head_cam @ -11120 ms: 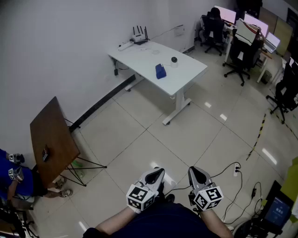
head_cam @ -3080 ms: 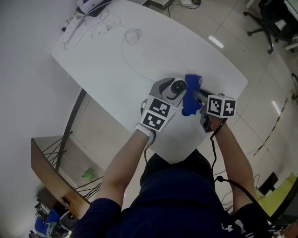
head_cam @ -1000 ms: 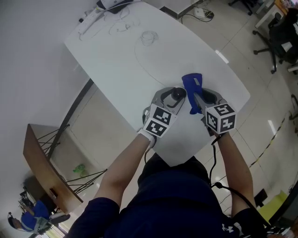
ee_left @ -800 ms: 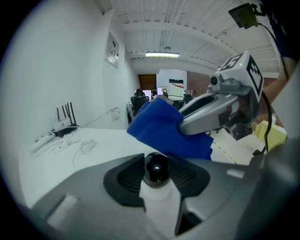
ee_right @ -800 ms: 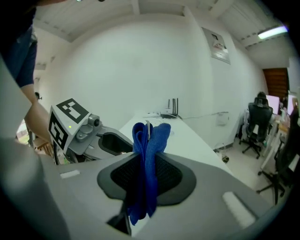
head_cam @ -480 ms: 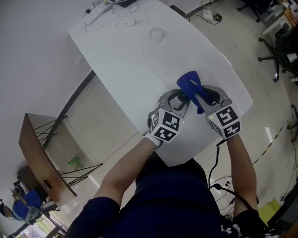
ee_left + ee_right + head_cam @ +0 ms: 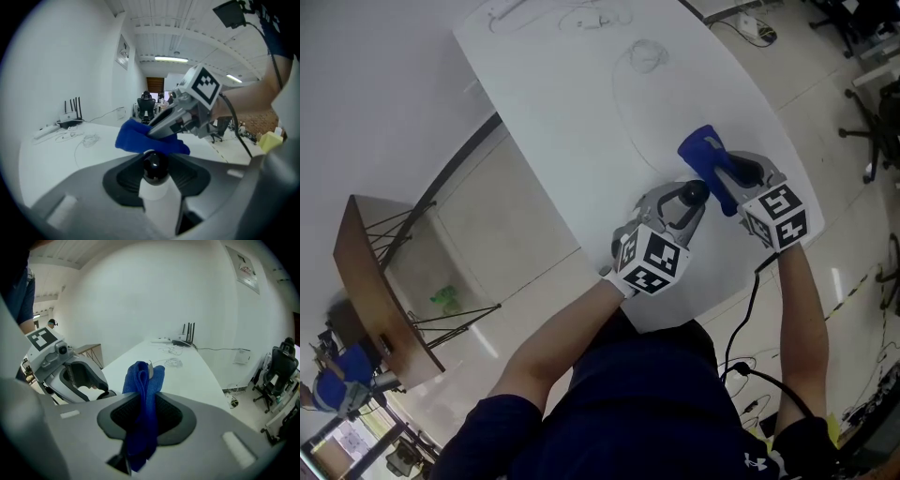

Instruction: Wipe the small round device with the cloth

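Small round device [image 7: 154, 165] clamped in just-tightened left gripper [image 7: 687, 200]; right gripper [image 7: 732, 180] pinches cloth [image 7: 145, 377] beside.

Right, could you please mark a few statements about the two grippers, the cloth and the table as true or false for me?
1. The right gripper is clamped on the blue cloth. True.
2. The left gripper is empty. False: its jaws, which have just closed a little, grip the small round device.
3. A router with antennas sits on the table. True.
4. The table is dark wood. False: its top is white.
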`<state>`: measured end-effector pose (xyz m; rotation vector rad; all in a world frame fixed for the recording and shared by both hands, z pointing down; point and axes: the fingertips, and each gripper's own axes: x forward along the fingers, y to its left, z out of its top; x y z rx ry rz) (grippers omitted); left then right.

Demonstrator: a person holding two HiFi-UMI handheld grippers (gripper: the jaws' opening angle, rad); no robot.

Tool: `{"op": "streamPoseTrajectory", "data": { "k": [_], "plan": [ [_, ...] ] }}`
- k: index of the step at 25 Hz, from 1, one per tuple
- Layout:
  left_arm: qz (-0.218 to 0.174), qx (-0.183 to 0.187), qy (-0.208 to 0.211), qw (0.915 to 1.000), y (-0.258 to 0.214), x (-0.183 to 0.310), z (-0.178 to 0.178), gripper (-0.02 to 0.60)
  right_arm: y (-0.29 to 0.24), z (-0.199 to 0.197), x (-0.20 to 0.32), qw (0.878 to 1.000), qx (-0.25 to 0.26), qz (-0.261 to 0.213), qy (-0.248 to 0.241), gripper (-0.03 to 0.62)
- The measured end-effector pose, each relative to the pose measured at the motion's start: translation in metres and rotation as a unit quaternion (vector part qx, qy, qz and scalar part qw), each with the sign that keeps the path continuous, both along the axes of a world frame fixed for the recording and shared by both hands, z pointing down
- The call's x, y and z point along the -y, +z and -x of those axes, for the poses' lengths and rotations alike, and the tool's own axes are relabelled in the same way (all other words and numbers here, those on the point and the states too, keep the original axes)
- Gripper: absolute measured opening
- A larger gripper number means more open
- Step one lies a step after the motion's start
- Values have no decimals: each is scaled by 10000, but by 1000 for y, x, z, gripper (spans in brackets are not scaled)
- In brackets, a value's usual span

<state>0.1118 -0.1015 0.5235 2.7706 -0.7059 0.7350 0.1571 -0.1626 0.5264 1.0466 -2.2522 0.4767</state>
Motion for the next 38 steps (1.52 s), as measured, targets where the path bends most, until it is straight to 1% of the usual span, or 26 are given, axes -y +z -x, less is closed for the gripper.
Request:
{"op": "streamPoseTrajectory", "data": {
  "k": [4, 6, 8, 10, 13, 15, 17, 19, 20, 21, 22, 23, 24, 25, 26, 28, 30, 32, 34, 36, 38],
  "plan": [
    [8, -7, 7, 10000, 0, -2, 1, 160, 41, 6, -8, 9973, -451, 395, -426, 101],
    [27, -16, 15, 10000, 0, -2, 1, 164, 60, 8, -13, 9956, -580, 547, -486, 98],
    [32, -21, 35, 10000, 0, -3, 1, 164, 65, 7, -12, 9961, -482, 647, -355, 98],
    [50, -25, 45, 10000, 1, -3, 2, 164, 60, 7, -11, 9971, -294, 663, -218, 98],
    [116, -15, 28, 9999, 3, -1, 5, 169, 34, 7, -10, 9988, 27, 483, -82, 98],
    [151, 5, -27, 9999, 2, 0, 9, 173, 6, 7, -12, 9996, 182, 220, -30, 100],
    [161, -22, -148, 9998, 0, 0, 14, 176, -23, 9, -17, 9997, 131, -166, -104, 98],
    [232, -27, -222, 9995, 4, -2, 17, 182, -51, 20, -26, 9971, -106, -597, -455, 100],
    [296, -19, -225, 9993, 8, -4, 17, 189, -61, 30, -32, 9936, -300, -782, -753, 98],
    [360, -17, -221, 9991, 11, -5, 17, 195, -67, 41, -37, 9877, -584, -932, -1112, 98],
    [407, -25, -221, 9989, 13, -5, 16, 197, -68, 50, -42, 9783, -958, -1053, -1502, 100],
    [430, -33, -228, 9988, 14, -4, 15, 198, -66, 57, -46, 9662, -1355, -1143, -1872, 100],
    [437, -38, -238, 9988, 14, -3, 14, 198, -63, 62, -48, 9546, -1670, -1190, -2162, 100],
    [444, -41, -251, 9987, 14, -2, 13, 199, -59, 65, -47, 9472, -1842, -1192, -2338, 100],
    [454, -44, -265, 9986, 14, -1, 12, 201, -56, 66, -43, 9452, -1881, -1155, -2407, 100],
    [466, -41, -276, 9985, 13, -2, 12, 200, -53, 64, -33, 9499, -1746, -980, -2401, 101],
    [446, -39, -272, 9986, 11, -2, 11, 199, -48, 61, -22, 9566, -1472, -668, -2425, 103],
    [435, -61, -283, 9986, 11, -1, 11, 199, -38, 60, -12, 9601, -1155, -238, -2537, 103],
    [432, -84, -300, 9986, 12, 0, 11, 199, -26, 57, -2, 9582, -911, 244, -2700, 101],
    [431, -103, -306, 9985, 13, 0, 9, 199, -14, 54, 8, 9537, -717, 684, -2840, 101],
    [429, -108, -300, 9986, 13, -1, 8, 199, -3, 53, 16, 9501, -588, 1000, -2895, 101]
  ]
}}
